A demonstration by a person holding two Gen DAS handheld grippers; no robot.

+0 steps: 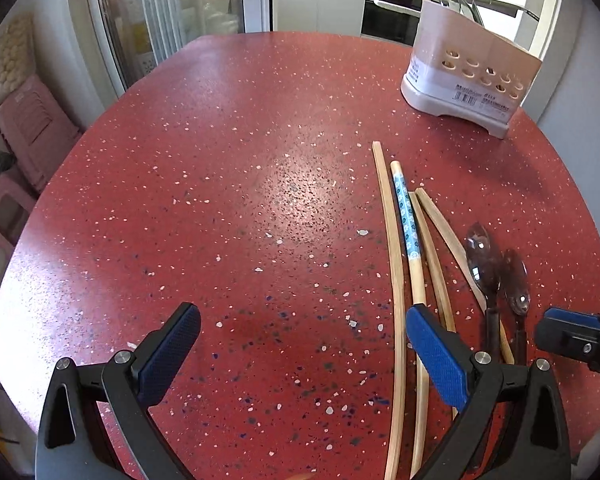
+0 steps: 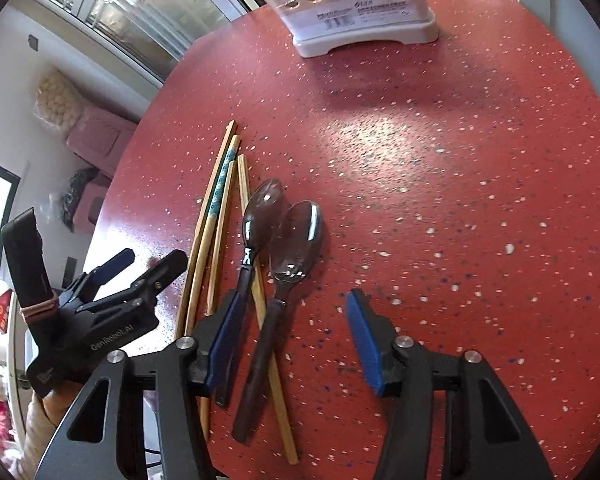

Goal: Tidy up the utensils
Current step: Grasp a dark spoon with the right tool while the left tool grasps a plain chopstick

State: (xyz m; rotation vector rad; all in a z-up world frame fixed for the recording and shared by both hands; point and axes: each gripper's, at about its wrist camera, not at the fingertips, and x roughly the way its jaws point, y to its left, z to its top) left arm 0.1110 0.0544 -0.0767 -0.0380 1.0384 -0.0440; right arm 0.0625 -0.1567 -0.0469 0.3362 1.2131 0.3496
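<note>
1. Where the red speckled table (image 1: pixel 228 184) carries the utensils, the count comes to four chopsticks and two spoons, lying close together, plus one utensil holder (image 1: pixel 470 76) standing apart at the far edge.
2. Three chopsticks are plain wood; the fourth, the patterned chopstick (image 1: pixel 407 224), has a blue-and-white printed upper section. One plain chopstick (image 2: pixel 260 304) lies under the spoon handles and crosses them.
3. Both spoons have shiny metal bowls and dark handles: the left spoon (image 2: pixel 262 216) and the right spoon (image 2: pixel 298 236) lie side by side, bowls pointing toward the holder, handles toward the grippers.
4. The holder is beige with a white base, rows of round holes and a printed label on its front.
5. Only the left wrist view shows what already stands inside the holder: a wooden handle and metal utensils rising above its rim; the right wrist view cuts the holder's top off.
6. Only the right wrist view shows the spoon handles in full and the left gripper's whole body from outside.
7. The left gripper (image 1: pixel 300 344) stands spread wide over bare tabletop, its right finger over the chopsticks, gripping nothing.
8. The right gripper (image 2: pixel 296 344) is partly spread, both spoon handles between its pads, apparently untouched.
</note>
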